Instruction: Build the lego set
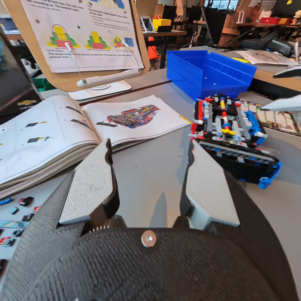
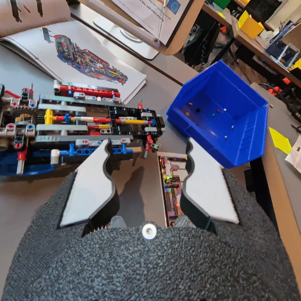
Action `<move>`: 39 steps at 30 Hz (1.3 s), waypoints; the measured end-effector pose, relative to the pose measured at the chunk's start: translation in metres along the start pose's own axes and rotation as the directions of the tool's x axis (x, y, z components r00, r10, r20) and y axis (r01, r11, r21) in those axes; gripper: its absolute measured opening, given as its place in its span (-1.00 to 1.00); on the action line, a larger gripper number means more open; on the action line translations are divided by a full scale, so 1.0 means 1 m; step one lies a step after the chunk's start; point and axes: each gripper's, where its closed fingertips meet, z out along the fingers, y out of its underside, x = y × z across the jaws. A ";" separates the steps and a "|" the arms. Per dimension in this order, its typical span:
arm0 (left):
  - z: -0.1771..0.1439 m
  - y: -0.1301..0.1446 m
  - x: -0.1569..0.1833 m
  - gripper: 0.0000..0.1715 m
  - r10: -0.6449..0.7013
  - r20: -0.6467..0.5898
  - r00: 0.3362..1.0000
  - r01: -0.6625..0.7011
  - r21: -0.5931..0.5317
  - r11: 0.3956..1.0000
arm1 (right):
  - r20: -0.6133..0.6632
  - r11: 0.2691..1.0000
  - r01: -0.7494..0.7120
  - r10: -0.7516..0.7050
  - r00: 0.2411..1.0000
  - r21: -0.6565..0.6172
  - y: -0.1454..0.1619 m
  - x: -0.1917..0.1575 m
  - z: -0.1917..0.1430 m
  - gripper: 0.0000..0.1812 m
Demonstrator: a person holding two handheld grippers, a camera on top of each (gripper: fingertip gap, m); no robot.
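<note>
A part-built lego car chassis (image 1: 228,130) in black, grey, red and blue lies on the grey table (image 1: 146,171). It also shows in the right wrist view (image 2: 78,123). My left gripper (image 1: 149,143) is open and empty, just left of the chassis, above bare table. My right gripper (image 2: 149,143) is open and empty, above the table beside the chassis's near end; its fingers (image 1: 283,105) show at the right edge of the left wrist view. An open instruction booklet (image 1: 65,130) lies left of the chassis and shows in the right wrist view (image 2: 81,53).
A blue bin (image 2: 244,146) with a few tiny loose parts stands behind the chassis (image 1: 210,73). A shiny sticker sheet (image 2: 171,187) lies under my right gripper. A stand with a printed sheet (image 1: 84,35) is at the back. Loose small parts (image 1: 24,202) lie at the left.
</note>
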 end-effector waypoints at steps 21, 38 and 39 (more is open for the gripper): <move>-0.020 -0.004 0.079 -0.28 0.007 -0.470 0.883 0.113 0.228 0.967 | -0.362 0.959 -0.109 0.203 0.910 0.263 0.022 0.095 0.046 -0.68; -0.013 -0.001 0.075 -0.36 0.181 -0.323 0.929 -0.090 0.277 0.957 | -0.155 0.908 -0.219 0.288 0.945 0.356 0.009 0.076 0.051 -0.69; -0.012 0.000 0.074 -0.36 0.174 -0.324 0.930 -0.085 0.272 0.959 | -0.150 0.907 -0.222 0.291 0.945 0.359 0.009 0.076 0.051 -0.69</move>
